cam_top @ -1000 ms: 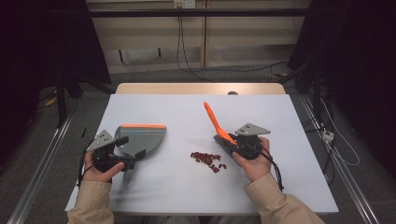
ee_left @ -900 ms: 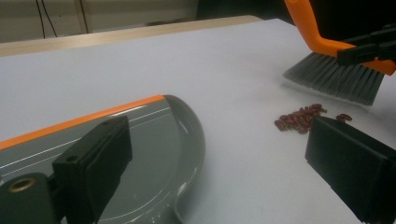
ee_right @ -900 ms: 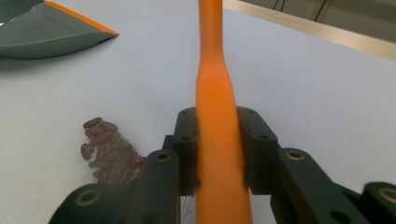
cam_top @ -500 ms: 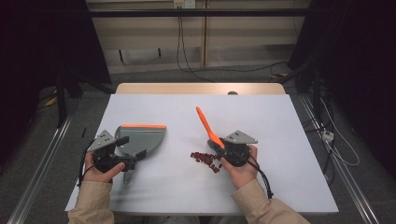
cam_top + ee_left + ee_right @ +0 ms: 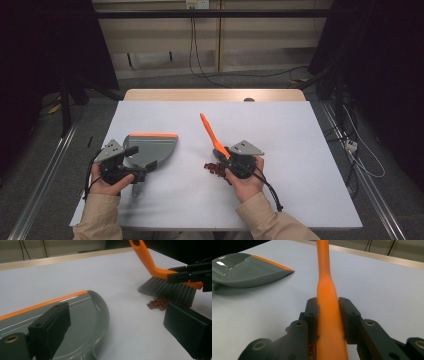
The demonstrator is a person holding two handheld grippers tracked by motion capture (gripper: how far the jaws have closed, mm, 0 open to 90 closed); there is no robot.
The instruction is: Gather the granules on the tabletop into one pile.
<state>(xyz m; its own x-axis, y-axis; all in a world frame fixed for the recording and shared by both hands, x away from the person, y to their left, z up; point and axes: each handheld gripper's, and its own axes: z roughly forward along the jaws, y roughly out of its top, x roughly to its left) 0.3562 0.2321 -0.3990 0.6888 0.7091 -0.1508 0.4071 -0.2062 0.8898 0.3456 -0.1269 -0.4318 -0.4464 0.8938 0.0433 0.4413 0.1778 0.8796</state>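
Note:
A grey dustpan [image 5: 152, 146] with an orange front lip lies at the table's left, and it is also in the right gripper view [image 5: 244, 272]. My left gripper [image 5: 140, 161] sits at its rear, jaws wide apart, one jaw over the pan [image 5: 82, 315]; nothing is pressed between them. My right gripper [image 5: 226, 156] is shut on the orange handle of a hand brush [image 5: 327, 297]. The brush's grey bristles [image 5: 167, 290] rest against a small pile of red beans [image 5: 215, 169], which lies to the pan's right [image 5: 160, 304].
The white table top [image 5: 300, 150] has bare room on the right and toward the far wooden edge [image 5: 215, 95]. Dark floor, rails and cables surround the table. Both forearms come in over the near edge.
My right gripper has carried the brush leftward and a little down, bringing the bristles onto the bean pile. The left gripper and the dustpan have stayed put.

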